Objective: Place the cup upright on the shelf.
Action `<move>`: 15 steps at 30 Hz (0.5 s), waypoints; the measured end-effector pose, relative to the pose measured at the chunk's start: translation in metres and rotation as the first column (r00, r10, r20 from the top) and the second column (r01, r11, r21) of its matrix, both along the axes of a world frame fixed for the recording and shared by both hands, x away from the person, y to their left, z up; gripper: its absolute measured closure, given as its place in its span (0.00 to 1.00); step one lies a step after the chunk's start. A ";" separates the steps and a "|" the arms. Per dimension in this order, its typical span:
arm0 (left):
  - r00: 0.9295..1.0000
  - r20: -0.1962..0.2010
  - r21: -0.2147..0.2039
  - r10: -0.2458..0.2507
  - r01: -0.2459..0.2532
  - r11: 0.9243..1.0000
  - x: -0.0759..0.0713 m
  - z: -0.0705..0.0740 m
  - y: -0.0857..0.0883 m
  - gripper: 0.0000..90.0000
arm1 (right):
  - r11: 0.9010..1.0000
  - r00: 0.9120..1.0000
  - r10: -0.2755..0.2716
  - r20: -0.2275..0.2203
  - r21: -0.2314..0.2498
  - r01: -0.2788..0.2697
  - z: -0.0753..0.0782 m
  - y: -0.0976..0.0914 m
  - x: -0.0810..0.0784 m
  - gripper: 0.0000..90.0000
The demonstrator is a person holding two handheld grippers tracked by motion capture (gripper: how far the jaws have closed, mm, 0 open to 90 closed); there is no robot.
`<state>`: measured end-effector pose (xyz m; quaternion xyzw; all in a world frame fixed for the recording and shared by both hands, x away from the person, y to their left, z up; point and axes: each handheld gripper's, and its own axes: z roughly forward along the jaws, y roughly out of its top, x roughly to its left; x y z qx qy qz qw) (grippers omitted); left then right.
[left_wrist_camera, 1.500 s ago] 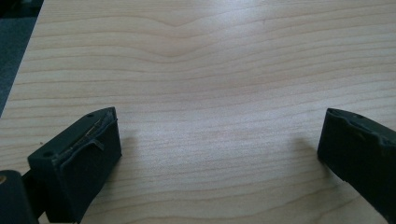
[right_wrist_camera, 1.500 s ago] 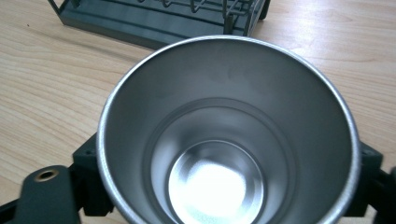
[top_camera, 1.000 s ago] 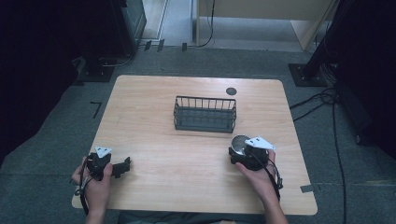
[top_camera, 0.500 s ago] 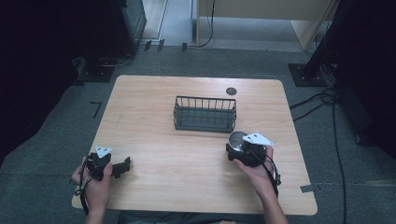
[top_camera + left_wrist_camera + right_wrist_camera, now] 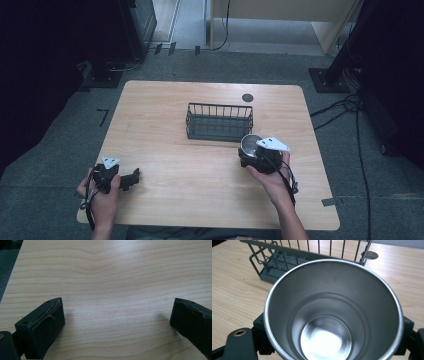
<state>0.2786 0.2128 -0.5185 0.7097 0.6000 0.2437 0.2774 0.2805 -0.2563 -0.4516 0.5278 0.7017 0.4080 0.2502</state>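
We see the right gripper (image 5: 252,156) clamped on a steel cup (image 5: 332,312), its jaws pressing the cup's wall from either side; the cup's mouth faces the camera and its inside is empty. The wire basket (image 5: 219,121) stands near the table's (image 5: 165,100) middle, just beyond the cup and slightly toward the person's left. We judge that the coming move turns on this offset: a short carry forward and leftward would bring the cup over the basket's rim. The basket's long axis runs across the table. The left gripper (image 5: 129,179) rests at the near left corner, jaws wide apart over bare wood, well apart from the basket.
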 end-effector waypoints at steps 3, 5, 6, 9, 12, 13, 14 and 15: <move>1.000 0.000 0.000 0.000 0.000 1.000 0.000 0.000 0.000 0.00 | 1.000 1.000 0.002 0.004 -0.003 -0.002 0.002 0.001 0.001 0.20; 1.000 0.000 0.000 0.000 0.000 1.000 0.000 0.000 0.000 0.00 | 1.000 1.000 0.004 0.010 -0.004 -0.004 0.005 0.002 0.002 0.20; 1.000 0.000 0.000 0.000 0.000 1.000 0.000 0.000 0.000 0.00 | 1.000 1.000 0.003 0.012 -0.003 -0.003 0.006 0.002 0.003 0.20; 1.000 0.000 0.000 0.001 -0.001 1.000 0.000 0.000 0.000 0.00 | 1.000 1.000 0.005 0.020 -0.002 -0.005 0.010 0.003 0.005 0.20; 1.000 0.000 0.000 0.001 -0.001 1.000 0.000 0.000 0.000 0.00 | 1.000 1.000 0.006 0.027 0.002 -0.006 0.014 0.005 0.007 0.20; 1.000 0.000 0.000 0.001 -0.001 1.000 0.000 0.000 0.000 0.00 | 1.000 0.999 0.009 0.031 0.003 -0.009 0.016 0.005 0.008 0.20; 1.000 0.000 0.000 0.000 0.000 1.000 0.000 0.000 0.000 0.00 | 1.000 0.999 0.011 0.035 0.003 -0.011 0.018 0.006 0.009 0.20; 1.000 0.000 0.000 0.000 0.000 1.000 0.000 0.000 0.000 0.00 | 1.000 0.999 0.011 0.037 0.000 -0.011 0.019 0.007 0.009 0.20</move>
